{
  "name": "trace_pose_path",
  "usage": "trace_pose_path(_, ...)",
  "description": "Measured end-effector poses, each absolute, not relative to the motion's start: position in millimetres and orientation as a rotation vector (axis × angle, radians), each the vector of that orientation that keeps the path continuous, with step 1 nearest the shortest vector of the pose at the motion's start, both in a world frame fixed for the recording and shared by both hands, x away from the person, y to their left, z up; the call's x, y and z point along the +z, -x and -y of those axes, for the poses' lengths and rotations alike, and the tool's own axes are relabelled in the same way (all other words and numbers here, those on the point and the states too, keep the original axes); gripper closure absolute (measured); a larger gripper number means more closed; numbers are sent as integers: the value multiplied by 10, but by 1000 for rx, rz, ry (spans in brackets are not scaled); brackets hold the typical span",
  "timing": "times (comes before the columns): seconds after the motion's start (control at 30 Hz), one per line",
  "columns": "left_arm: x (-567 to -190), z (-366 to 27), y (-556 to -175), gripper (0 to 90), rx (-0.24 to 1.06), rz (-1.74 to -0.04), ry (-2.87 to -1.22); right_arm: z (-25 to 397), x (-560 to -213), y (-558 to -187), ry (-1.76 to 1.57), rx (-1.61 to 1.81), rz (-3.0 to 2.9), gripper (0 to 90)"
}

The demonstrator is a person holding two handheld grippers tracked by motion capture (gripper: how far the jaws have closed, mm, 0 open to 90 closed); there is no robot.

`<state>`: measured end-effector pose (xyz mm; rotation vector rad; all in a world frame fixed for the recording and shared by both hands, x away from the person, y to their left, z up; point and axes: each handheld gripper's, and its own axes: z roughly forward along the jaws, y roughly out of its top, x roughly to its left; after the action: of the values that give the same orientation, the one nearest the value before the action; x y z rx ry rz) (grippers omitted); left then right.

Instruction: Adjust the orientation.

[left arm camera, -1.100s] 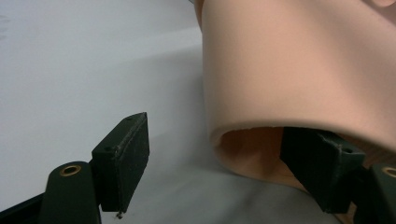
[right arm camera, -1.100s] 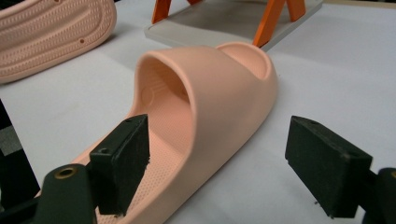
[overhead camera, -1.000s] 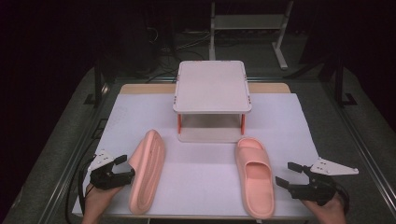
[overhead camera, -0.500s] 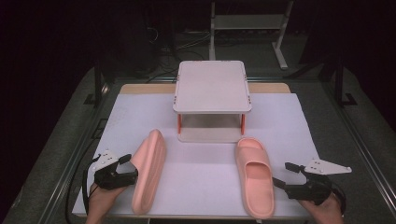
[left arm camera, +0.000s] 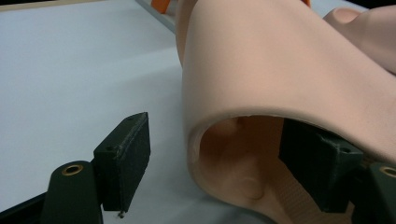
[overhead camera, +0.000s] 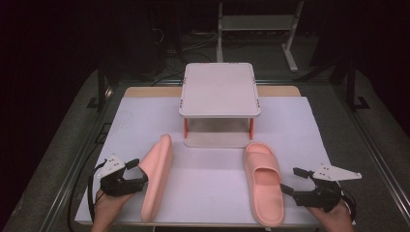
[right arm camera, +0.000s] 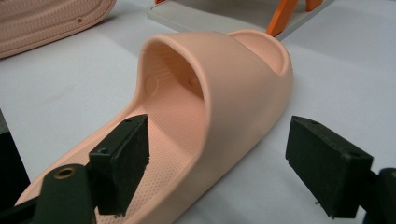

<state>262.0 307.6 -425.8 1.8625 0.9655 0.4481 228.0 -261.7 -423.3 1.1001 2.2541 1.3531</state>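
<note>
Two smooth, rounded pink foam slippers on the white table (overhead camera: 212,121): left slipper (overhead camera: 157,176) tipped on edge, right slipper (overhead camera: 263,181) flat. Left gripper (overhead camera: 138,174) open around the strap; right gripper (overhead camera: 297,181) wide open, straddling the right slipper's edge

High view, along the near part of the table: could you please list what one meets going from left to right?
Left gripper → slipper lying on its side → upright slipper → right gripper.
</note>
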Motion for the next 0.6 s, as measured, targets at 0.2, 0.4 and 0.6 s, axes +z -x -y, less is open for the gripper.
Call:
trace_pose_path(0.2, -4215, -2995, -2613, 241, 403, -933, -1818, 2611, -4229, -2274, -1087, 1353, -2256, 210)
trace_pose_path(0.4, -4230, -2821, -2684, 246, 451, -938, -1879, 2615, -4219, -2269, -1080, 1363, -2254, 210)
trace_pose_path(0.6, -4271, -2663, -2719, 249, 443, -915, -1922, 2588, -4210, -2263, -1060, 1373, -2259, 210)
